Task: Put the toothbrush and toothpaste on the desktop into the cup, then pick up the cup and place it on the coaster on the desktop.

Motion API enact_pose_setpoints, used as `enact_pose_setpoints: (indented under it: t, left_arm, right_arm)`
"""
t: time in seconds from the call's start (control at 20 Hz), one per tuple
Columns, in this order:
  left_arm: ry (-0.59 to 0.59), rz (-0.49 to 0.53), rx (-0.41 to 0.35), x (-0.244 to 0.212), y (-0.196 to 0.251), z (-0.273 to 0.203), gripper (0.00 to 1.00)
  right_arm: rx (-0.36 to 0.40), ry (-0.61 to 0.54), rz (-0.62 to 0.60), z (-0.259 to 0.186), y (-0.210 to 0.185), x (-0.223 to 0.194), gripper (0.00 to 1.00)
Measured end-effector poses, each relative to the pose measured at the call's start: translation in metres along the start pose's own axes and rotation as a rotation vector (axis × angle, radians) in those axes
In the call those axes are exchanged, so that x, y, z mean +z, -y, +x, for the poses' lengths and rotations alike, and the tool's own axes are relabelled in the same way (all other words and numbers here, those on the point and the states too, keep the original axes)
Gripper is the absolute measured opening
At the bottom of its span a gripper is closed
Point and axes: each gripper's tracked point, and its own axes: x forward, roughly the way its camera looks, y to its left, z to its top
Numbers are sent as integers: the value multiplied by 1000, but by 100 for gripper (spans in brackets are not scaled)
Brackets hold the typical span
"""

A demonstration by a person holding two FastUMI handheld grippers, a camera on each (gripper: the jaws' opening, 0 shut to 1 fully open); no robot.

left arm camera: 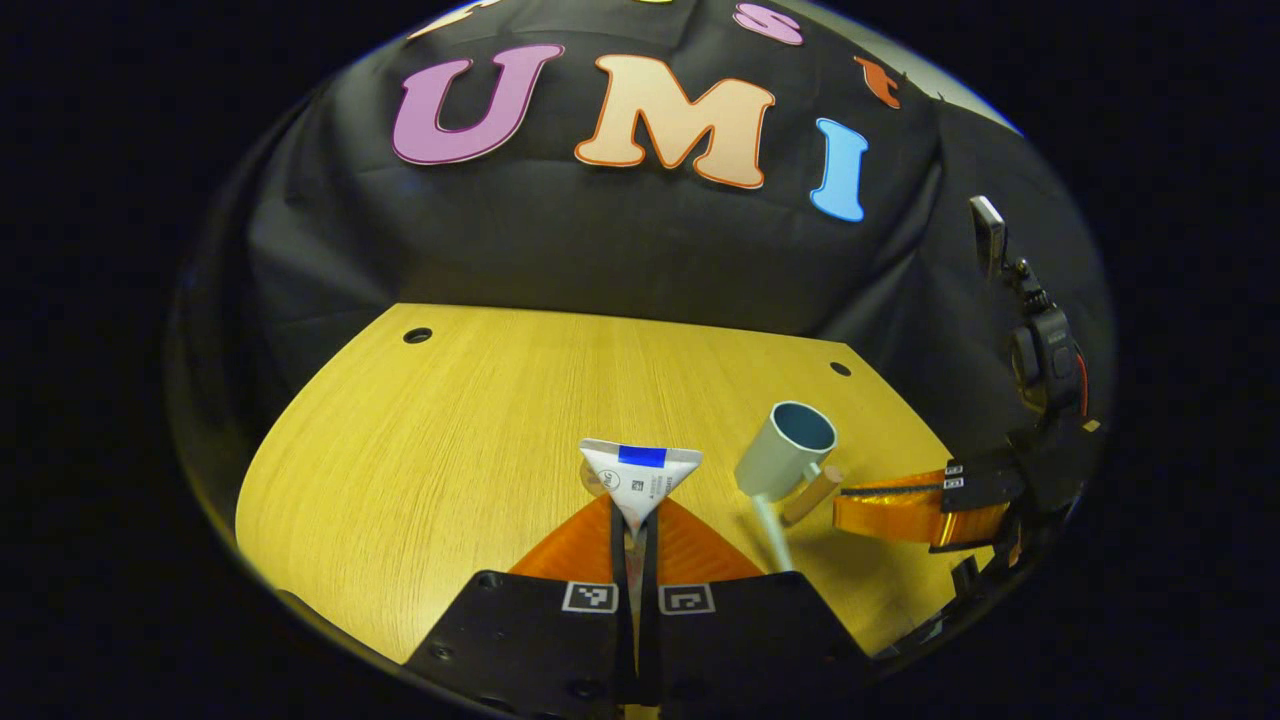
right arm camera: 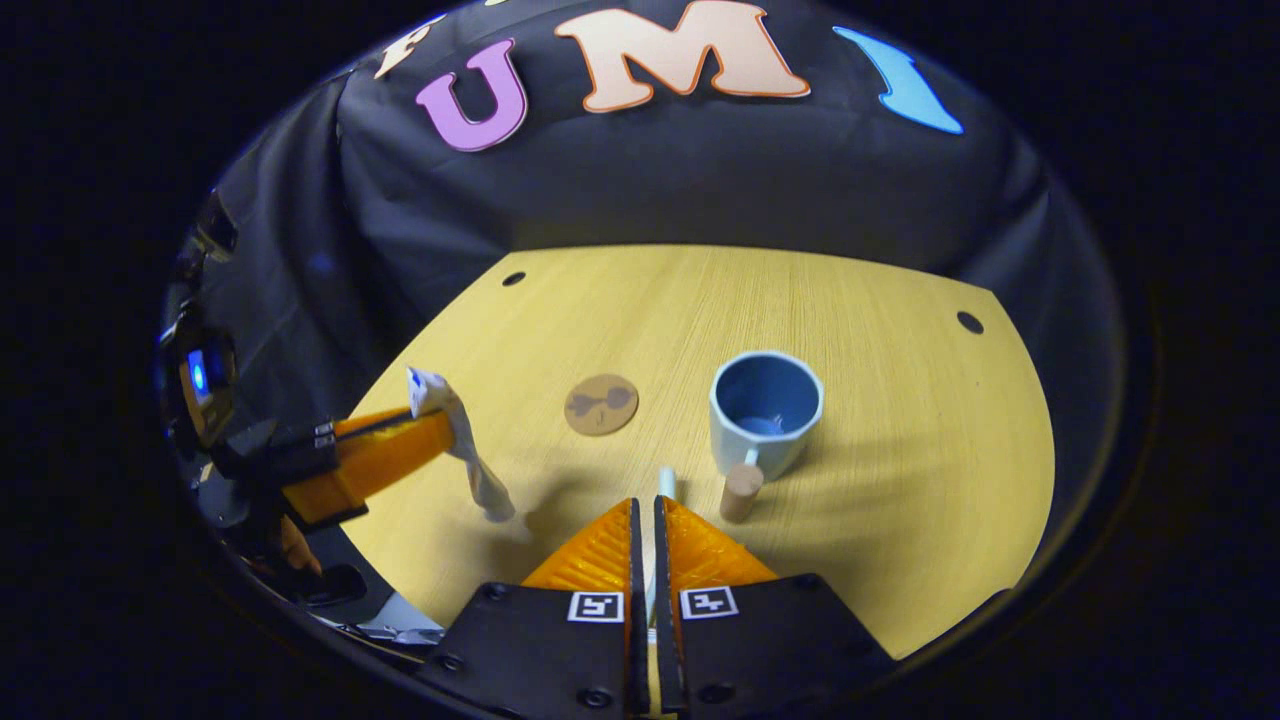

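Wood-grain desktop [right arm camera: 880,420]; left gripper [left arm camera: 633,520] pinches crimped toothpaste [left arm camera: 640,478]; right gripper [right arm camera: 645,520] clamps slim toothbrush [right arm camera: 665,485] beside faceted cup [right arm camera: 765,415].

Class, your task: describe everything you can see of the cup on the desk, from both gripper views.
The cup is a pale, faceted mug, seemingly ceramic, with a blue inside and a cylindrical wooden-looking handle facing the right gripper. It stands upright on the wooden desktop, to the right of the round coaster in the right gripper view, apart from it. Nothing clearly lies inside. No gripper touches it; the left gripper view shows it beside the held toothbrush.
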Motion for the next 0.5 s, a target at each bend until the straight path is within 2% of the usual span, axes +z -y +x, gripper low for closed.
enact_pose_setpoints:
  t: [0.25,0.45,0.5]
  left_arm:
    - [13,3,-6,11,8,-1,0]
    - [15,-2,-8,13,11,-1,0]
    - [11,-3,-5,14,10,-1,0]
  right_arm:
    - [-19,66,-16,5,20,43,6]
    - [-29,15,-40,10,25,29,6]
    - [-37,0,-55,13,27,24,12]
